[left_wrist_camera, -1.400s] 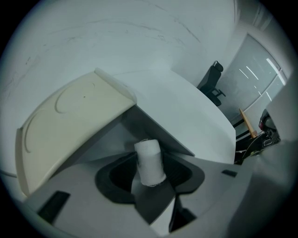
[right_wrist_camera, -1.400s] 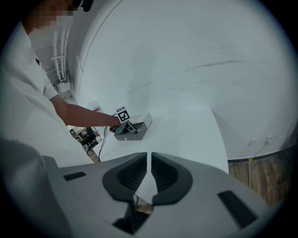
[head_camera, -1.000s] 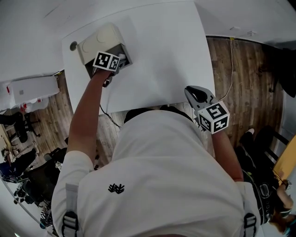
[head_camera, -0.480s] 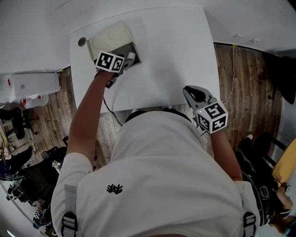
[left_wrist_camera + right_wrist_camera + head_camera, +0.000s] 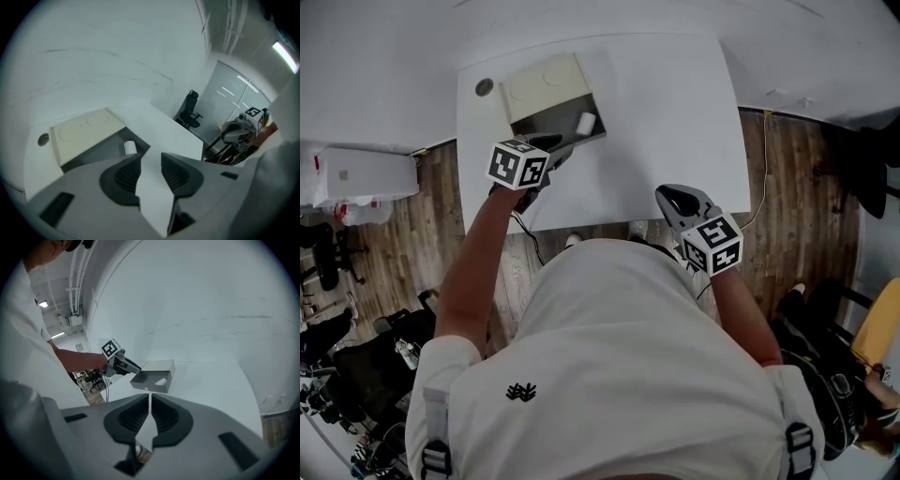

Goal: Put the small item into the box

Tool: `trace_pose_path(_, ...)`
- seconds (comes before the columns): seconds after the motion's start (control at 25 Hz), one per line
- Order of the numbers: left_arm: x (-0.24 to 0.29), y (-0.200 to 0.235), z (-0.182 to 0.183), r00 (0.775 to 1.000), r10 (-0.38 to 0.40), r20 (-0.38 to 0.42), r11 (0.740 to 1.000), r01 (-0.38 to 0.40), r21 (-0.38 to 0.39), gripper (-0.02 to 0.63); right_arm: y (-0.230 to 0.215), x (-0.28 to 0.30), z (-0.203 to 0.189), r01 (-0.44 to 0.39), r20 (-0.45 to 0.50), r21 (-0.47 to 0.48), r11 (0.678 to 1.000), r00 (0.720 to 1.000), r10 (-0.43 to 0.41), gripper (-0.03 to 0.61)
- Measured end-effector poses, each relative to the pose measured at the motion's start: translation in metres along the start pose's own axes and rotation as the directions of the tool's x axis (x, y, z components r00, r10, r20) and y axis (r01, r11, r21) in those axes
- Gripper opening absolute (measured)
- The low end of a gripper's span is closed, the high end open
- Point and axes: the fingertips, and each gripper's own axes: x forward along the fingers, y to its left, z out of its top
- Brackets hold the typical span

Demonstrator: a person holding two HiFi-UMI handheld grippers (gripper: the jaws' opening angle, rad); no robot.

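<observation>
A shallow grey box (image 5: 546,124) with its cream lid (image 5: 546,82) folded back sits at the table's far left. The small item, a white cylinder (image 5: 586,123), lies inside the box near its right end. My left gripper (image 5: 553,145) hovers just in front of the box, and its jaws are closing with nothing between them. In the left gripper view the box (image 5: 101,147) and the cylinder (image 5: 130,147) lie beyond the empty left gripper (image 5: 151,161). My right gripper (image 5: 677,199) is shut and empty at the table's near right edge. From there it looks toward the box (image 5: 149,378) and the left gripper (image 5: 136,369).
A small round grommet (image 5: 484,86) sits in the white table (image 5: 666,112) left of the lid. Wooden floor, a cable (image 5: 766,141) and office chairs surround the table. White furniture (image 5: 356,176) stands at the left.
The left gripper has drawn back out of the box toward the front edge. The white cylinder now lies alone in the box. The right gripper barely moved.
</observation>
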Motion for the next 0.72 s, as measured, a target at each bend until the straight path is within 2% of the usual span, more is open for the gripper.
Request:
trace_pose_path(0.24,-0.047,-0.027,-0.026,0.995,-0.041,0.09,0.998,0.036,0.05,0.017,0.034,0.013,0.004,0.018,0.007,-0.028,0.999,1.0,-0.018,0.013)
trace_pose_path(0.4,-0.077,-0.043,-0.042,0.984,-0.075,0.159,0.995,0.063,0.074,0.008,0.057,0.02,0.004,0.03,0.006,-0.03,0.999,1.0,-0.03,0.011)
trace_pose_path(0.52,-0.103,-0.055,-0.051,0.966,-0.113,0.231,0.991,0.095,0.09,0.006,0.075,0.026,0.002,0.039,0.003,-0.039,0.998,0.999,-0.039,0.011)
trace_pose_path(0.72,-0.138,-0.066,-0.074,0.949,-0.14,0.281,0.99,0.124,0.074,0.006,0.106,0.037,0.003,0.056,0.014,-0.052,0.997,0.998,-0.055,0.009)
